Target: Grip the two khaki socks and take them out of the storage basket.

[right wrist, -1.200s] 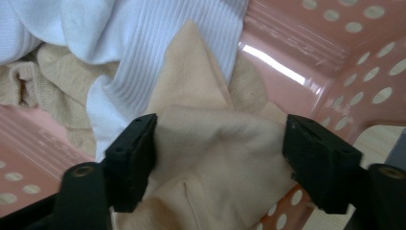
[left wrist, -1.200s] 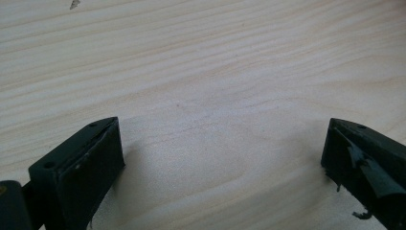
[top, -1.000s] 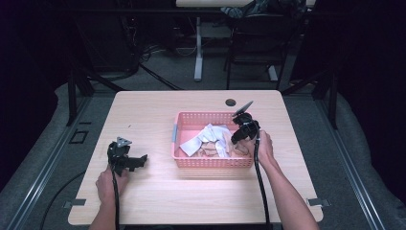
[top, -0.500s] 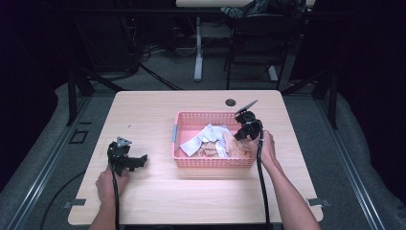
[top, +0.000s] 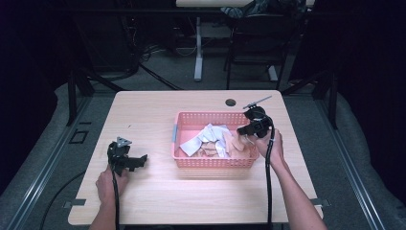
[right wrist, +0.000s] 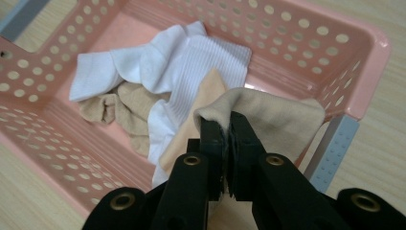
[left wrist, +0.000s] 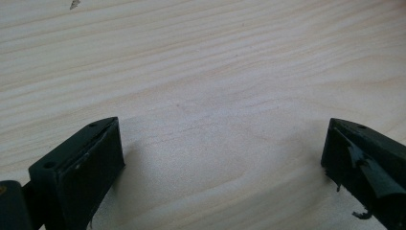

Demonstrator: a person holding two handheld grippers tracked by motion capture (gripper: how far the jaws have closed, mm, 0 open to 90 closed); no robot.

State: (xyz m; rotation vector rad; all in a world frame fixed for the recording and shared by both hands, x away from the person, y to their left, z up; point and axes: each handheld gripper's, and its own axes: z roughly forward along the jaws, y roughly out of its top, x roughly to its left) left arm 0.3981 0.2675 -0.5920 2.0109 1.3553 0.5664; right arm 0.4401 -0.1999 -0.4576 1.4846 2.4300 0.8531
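One pink perforated plastic basket (right wrist: 368, 57), two white ribbed cotton socks (right wrist: 191, 57), at least two beige fabric socks (right wrist: 277, 117), two black two-jaw grippers (top: 125, 160), one pale wooden table (top: 143, 115).

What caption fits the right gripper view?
Right tongs shut on a beige sock above the pink basket.

Plenty of bare bench (top: 158, 191) all along the near edge and the left half, so a hand can slide through there no problem. The pink basket (top: 215, 162) sits right of centre and its walls block any low pass, plus the socks (top: 210, 141) piled inside leave little room.
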